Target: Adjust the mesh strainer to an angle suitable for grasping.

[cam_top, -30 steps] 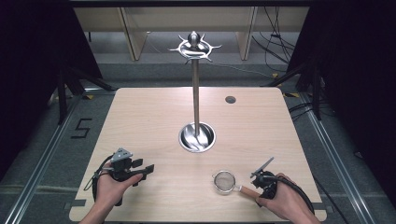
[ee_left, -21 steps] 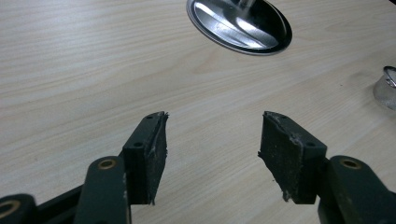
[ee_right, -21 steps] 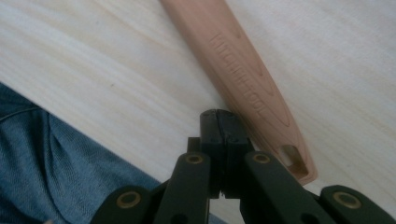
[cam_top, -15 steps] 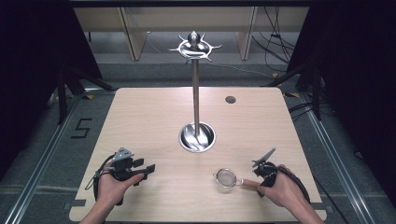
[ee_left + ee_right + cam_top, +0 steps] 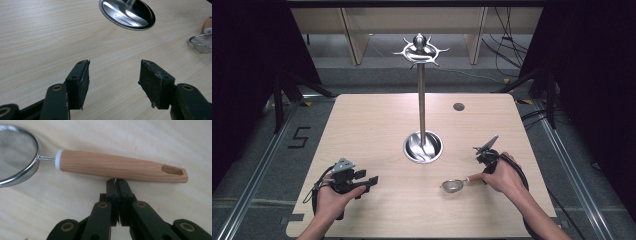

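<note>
Table (image 5: 377, 130) bears stand (image 5: 422, 145) beyond strainer (image 5: 453, 186).

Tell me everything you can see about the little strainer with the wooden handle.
The strainer is a small round sieve: fine metal mesh in a bright wire rim, a thin metal neck, a white collar, then a tapered light wood handle with a slot for hanging near its end. It lies on the pale wooden table, near the front right. The right gripper, jaws shut, meets the handle's side.
</note>
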The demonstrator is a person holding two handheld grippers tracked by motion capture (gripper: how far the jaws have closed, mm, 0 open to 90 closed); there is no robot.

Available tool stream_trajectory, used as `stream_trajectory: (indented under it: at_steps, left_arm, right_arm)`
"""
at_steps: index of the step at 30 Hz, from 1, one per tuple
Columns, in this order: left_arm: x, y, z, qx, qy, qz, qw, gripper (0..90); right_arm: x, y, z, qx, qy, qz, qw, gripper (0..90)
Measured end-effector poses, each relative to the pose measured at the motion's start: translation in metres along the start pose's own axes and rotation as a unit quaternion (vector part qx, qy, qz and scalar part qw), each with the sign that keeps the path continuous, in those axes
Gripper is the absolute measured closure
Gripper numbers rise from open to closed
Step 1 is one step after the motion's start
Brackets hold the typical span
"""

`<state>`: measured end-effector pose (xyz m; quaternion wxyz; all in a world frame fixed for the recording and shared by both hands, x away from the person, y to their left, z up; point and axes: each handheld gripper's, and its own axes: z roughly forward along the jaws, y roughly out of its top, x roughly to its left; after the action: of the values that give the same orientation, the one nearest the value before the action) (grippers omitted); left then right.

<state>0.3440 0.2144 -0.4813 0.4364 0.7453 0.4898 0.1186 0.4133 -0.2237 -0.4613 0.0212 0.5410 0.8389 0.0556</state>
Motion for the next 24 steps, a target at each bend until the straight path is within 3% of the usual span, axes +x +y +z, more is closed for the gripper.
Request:
stream_trajectory:
  at_steps: [3,6,10,12,16,21,24]
  left_arm:
    - [0.000,0.001,0.000,0.005,0.000,0.002,1.0000,40.4]
    - [0.000,0.001,-0.002,0.005,0.001,0.001,1.0000,40.4]
    - [0.001,0.000,-0.001,-0.004,-0.001,-0.003,1.0000,40.4]
    - [0.001,0.001,-0.001,0.000,-0.002,-0.002,1.0000,40.4]
    - [-0.001,0.001,-0.001,-0.004,-0.001,0.000,1.0000,40.3]
    - [0.003,0.000,-0.002,0.002,0.000,0.002,1.0000,40.3]
    - [0.003,0.001,-0.002,0.003,-0.001,-0.003,1.0000,40.4]
  right_arm:
    - [0.000,0.018,0.003,-0.002,-0.009,0.005,1.0000,89.2]
    - [-0.001,0.025,0.005,0.011,-0.012,0.006,0.9999,89.0]
    - [-0.006,0.025,0.005,0.006,-0.014,0.022,0.9997,89.5]
    - [-0.018,0.024,0.002,0.021,-0.017,0.035,0.9990,89.8]
    - [-0.025,0.024,0.004,0.010,-0.020,0.048,0.9986,90.0]
    - [-0.032,0.027,0.006,0.021,-0.012,0.055,0.9982,90.0]
    - [-0.039,0.031,0.004,0.019,-0.022,0.079,0.9965,90.0]
